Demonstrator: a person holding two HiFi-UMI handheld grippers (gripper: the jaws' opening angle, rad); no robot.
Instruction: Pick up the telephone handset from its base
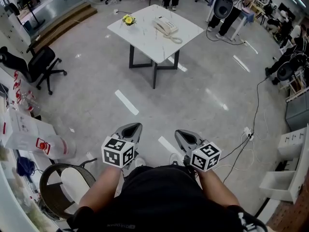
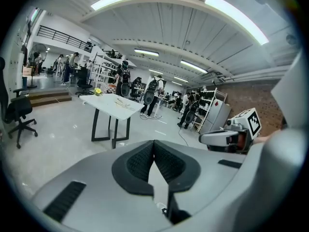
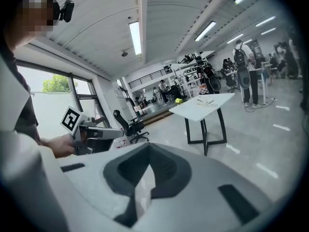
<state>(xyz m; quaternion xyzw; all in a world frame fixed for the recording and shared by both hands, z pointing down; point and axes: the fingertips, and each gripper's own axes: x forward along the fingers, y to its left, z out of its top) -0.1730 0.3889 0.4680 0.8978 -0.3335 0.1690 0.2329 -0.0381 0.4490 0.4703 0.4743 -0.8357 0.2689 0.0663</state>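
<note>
Jaws of our left gripper (image 1: 133, 126) and right gripper (image 1: 180, 133) were pressed together, holding nothing. We stood well apart from the white worktop (image 1: 145, 40), where the handset (image 1: 160, 28) lay on its base (image 1: 169, 24), near yellow flowers (image 1: 128, 20).

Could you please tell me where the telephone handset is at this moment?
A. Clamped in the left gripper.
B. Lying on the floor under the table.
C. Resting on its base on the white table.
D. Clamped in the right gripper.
C: the handset sits on its base on the white table, far ahead of the left gripper and the right gripper, both shut on nothing.
</note>
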